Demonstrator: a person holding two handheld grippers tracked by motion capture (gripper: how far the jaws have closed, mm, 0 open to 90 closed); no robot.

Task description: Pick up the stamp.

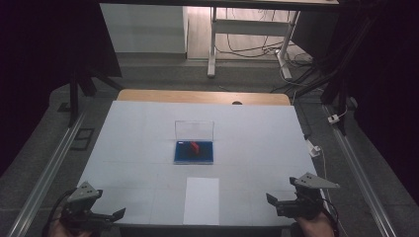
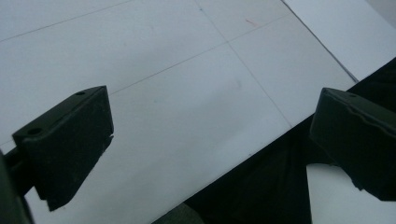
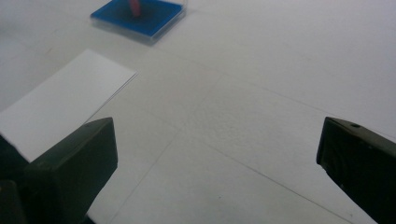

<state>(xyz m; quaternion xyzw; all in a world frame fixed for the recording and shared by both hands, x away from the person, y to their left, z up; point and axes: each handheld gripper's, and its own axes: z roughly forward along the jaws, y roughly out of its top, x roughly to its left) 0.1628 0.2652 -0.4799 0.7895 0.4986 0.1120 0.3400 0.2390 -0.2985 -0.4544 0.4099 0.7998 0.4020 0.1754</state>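
Note:
A blue case [image 1: 193,153] with its clear lid [image 1: 194,130] standing open lies at the table's middle, and a small red item [image 1: 195,146] sits inside it. A white sheet of paper [image 1: 201,200] lies at the front centre. My left gripper [image 1: 111,216] is at the front left corner, open and holding nothing, its jaws wide apart over the table's front edge [image 2: 210,135]. My right gripper [image 1: 274,203] is at the front right, also open and holding nothing [image 3: 217,163]. In the right gripper view the paper [image 3: 60,102] is to the left, with the blue case [image 3: 137,18] and red item [image 3: 134,7] far ahead.
The white table cover [image 1: 257,138] shows faint grid lines. A wooden strip [image 1: 202,96] runs along the far edge. Metal rails [image 1: 49,168] flank the table. A white desk frame [image 1: 247,29] and cables stand beyond. A white cable part [image 1: 313,148] lies at the right edge.

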